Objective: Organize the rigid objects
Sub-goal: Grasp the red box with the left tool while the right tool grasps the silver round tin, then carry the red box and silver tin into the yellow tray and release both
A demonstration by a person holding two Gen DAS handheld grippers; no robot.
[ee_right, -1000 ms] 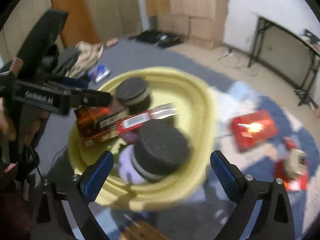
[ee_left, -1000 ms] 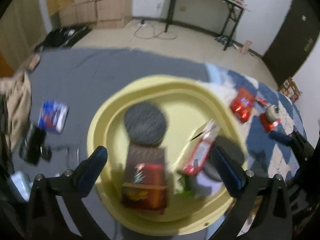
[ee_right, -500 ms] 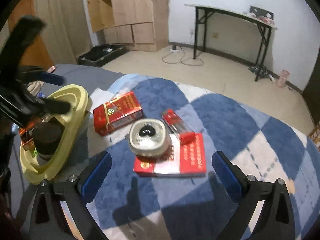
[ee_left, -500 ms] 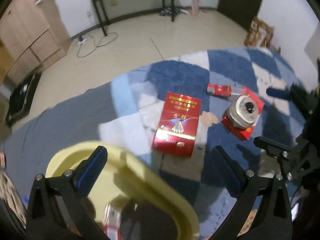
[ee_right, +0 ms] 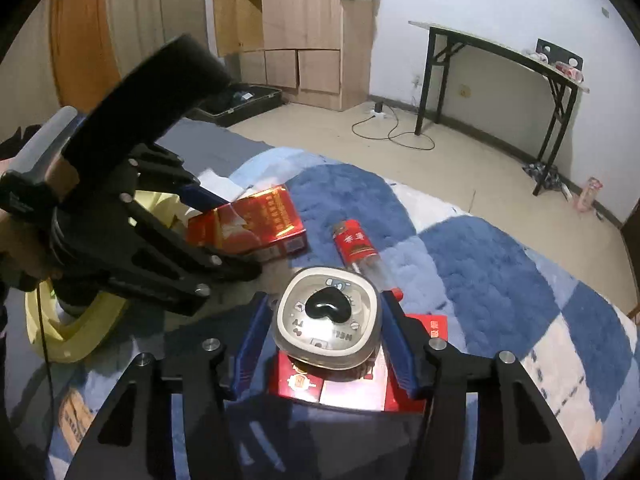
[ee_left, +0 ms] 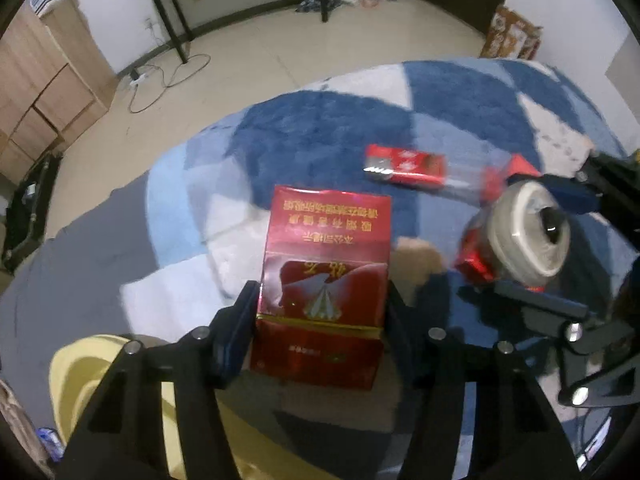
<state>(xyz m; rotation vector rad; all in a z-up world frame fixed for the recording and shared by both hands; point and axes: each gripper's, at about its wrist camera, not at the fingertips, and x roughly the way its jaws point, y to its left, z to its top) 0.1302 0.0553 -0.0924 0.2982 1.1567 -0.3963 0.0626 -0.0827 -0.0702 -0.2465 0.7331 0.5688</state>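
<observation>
My left gripper is shut on a large red carton lying on the blue checked blanket; the carton also shows in the right wrist view. My right gripper is shut on a round grey lidded container with a black heart knob, which sits on a flat red box; the container also shows in the left wrist view. A small red pack lies beyond them, and it shows in the right wrist view.
The yellow basin sits at the lower left, also in the right wrist view, behind the left gripper's body. A black folding table and wooden cabinets stand on the floor beyond the bed.
Both grippers swung away from the yellow basin to the blanket. The left one closed on the red carton and the right one closed on the grey container.
</observation>
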